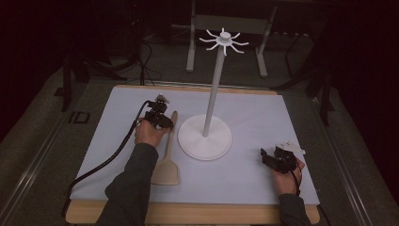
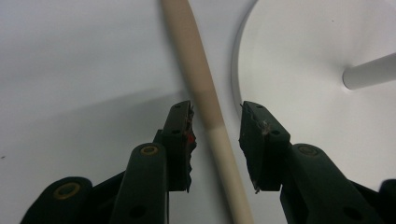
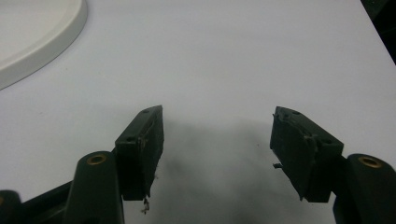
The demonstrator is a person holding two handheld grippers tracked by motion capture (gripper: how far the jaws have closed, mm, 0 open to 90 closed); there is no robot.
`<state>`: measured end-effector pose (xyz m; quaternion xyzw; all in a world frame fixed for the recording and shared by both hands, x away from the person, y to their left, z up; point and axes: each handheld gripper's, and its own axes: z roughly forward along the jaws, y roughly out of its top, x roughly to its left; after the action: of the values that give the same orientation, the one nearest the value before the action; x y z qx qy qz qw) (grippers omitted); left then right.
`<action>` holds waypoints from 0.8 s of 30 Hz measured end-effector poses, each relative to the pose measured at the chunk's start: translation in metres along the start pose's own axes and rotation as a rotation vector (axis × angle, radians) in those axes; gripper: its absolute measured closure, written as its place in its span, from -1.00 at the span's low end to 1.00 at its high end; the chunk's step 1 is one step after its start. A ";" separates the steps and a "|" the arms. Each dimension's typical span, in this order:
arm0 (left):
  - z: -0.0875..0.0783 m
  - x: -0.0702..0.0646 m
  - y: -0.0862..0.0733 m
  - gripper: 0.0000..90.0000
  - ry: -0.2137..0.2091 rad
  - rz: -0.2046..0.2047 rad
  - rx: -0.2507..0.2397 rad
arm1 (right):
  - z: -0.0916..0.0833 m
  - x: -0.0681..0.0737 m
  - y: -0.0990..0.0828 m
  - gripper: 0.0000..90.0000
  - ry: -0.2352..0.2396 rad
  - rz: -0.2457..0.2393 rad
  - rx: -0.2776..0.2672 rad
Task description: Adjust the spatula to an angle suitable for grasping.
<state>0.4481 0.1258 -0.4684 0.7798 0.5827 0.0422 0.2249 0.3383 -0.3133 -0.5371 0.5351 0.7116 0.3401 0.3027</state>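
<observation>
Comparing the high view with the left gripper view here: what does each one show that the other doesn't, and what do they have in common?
High view alone: the stand's hooked top, the spatula's flat blade, the right gripper resting open on the mat away from both, and the person's forearms. Left gripper view alone: the left gripper has open jaws straddling the wooden handle, with a gap showing on the side toward the base. Both share the handle, the stand's round white base, its pole, and the pale mat.

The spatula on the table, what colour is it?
The spatula is a pale, light-wood tan, plain with no pattern. The high view shows it best.
</observation>
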 end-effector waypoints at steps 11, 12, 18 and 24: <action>0.021 -0.006 0.007 0.48 0.048 0.002 0.070 | 0.000 0.000 0.000 -0.23 0.002 0.000 0.000; 0.023 -0.005 0.008 0.49 0.049 0.000 0.084 | 0.000 0.000 0.000 -0.23 0.002 0.000 0.000; 0.027 -0.004 0.011 0.49 0.051 -0.027 0.117 | 0.000 0.000 0.000 -0.23 0.003 0.001 0.001; 0.030 -0.008 0.016 0.51 0.073 -0.010 0.171 | 0.000 0.000 0.000 -0.23 0.004 0.002 0.002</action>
<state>0.4691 0.1057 -0.4874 0.7911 0.5960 0.0195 0.1361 0.3386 -0.3136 -0.5372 0.5354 0.7120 0.3409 0.3003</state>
